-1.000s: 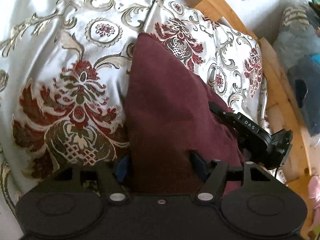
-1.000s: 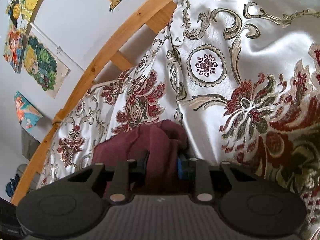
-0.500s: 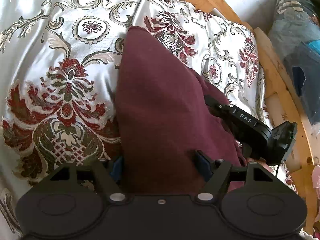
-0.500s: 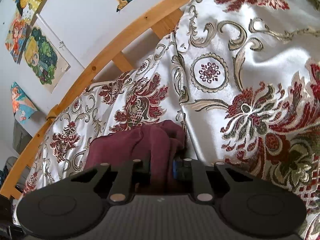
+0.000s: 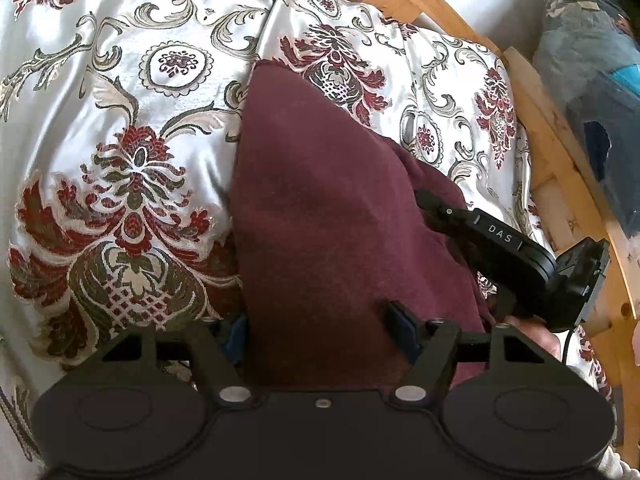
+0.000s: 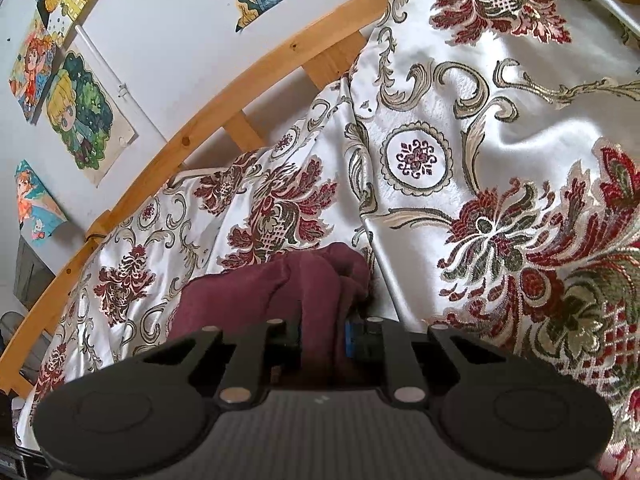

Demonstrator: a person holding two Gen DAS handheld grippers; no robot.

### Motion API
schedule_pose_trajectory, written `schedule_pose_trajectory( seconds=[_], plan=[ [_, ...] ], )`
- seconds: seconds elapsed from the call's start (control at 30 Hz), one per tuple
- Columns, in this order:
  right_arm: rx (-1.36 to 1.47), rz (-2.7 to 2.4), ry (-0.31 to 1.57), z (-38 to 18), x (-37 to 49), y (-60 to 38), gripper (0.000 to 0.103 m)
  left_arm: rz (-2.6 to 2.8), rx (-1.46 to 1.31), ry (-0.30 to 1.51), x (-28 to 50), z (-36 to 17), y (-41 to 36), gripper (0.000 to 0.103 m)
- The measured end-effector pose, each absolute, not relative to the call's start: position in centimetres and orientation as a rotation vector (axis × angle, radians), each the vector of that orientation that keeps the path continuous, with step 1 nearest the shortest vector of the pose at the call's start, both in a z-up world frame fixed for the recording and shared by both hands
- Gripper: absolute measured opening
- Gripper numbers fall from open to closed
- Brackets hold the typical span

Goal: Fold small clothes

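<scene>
A maroon garment [image 5: 320,208] lies on the floral satin bedspread [image 5: 120,120], running from a far point down between my left fingers. My left gripper [image 5: 320,324] is open, its blue-padded fingers spread wide with the cloth's near edge between them. My right gripper [image 6: 322,332] is shut on a bunched corner of the same maroon garment [image 6: 280,288]. The right gripper's black body [image 5: 512,252] shows at the garment's right edge in the left wrist view.
A wooden bed rail [image 6: 200,128] curves behind the bedspread, with a pale wall and cartoon pictures [image 6: 80,112] beyond. In the left wrist view the rail [image 5: 560,152] runs down the right, with piled bluish fabric [image 5: 592,60] past it.
My left gripper's fingers have spread from a narrow grip to wide open around the maroon cloth. The right gripper stays shut on its corner and has hardly moved.
</scene>
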State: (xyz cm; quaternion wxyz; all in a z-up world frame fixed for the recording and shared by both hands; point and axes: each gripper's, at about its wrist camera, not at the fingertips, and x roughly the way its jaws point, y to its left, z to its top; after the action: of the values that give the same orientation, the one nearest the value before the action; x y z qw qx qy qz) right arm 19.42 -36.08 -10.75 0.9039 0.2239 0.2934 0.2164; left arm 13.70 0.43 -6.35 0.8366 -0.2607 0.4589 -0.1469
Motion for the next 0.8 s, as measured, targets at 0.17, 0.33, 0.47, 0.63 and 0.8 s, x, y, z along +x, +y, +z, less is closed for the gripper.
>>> schedule_pose_trajectory(
  seconds=[0.17, 0.33, 0.47, 0.63, 0.8],
  plan=[
    [0.446, 0.431, 0.558, -9.7, 18.3, -36.1, 0.017, -0.326, -0.524, 0.930, 13.2, -5.7, 0.4, 0.054],
    [0.382, 0.477, 0.466, -6.0, 17.3, -34.4, 0.016, -0.366, -0.493, 0.864, 13.1, -3.7, 0.8, 0.046],
    [0.302, 0.532, 0.371, -2.4, 17.3, -31.5, 0.016, -0.345, -0.429, 0.770, 13.1, -1.3, 2.0, 0.046],
    [0.318, 0.567, 0.333, -0.2, 20.5, -27.8, 0.016, -0.266, -0.410, 0.711, 15.5, 0.2, 4.6, 0.047],
    [0.338, 0.504, 0.440, -1.2, 26.7, -24.2, 0.016, -0.178, -0.433, 0.737, 19.8, -1.6, 6.9, 0.047]
  ],
)
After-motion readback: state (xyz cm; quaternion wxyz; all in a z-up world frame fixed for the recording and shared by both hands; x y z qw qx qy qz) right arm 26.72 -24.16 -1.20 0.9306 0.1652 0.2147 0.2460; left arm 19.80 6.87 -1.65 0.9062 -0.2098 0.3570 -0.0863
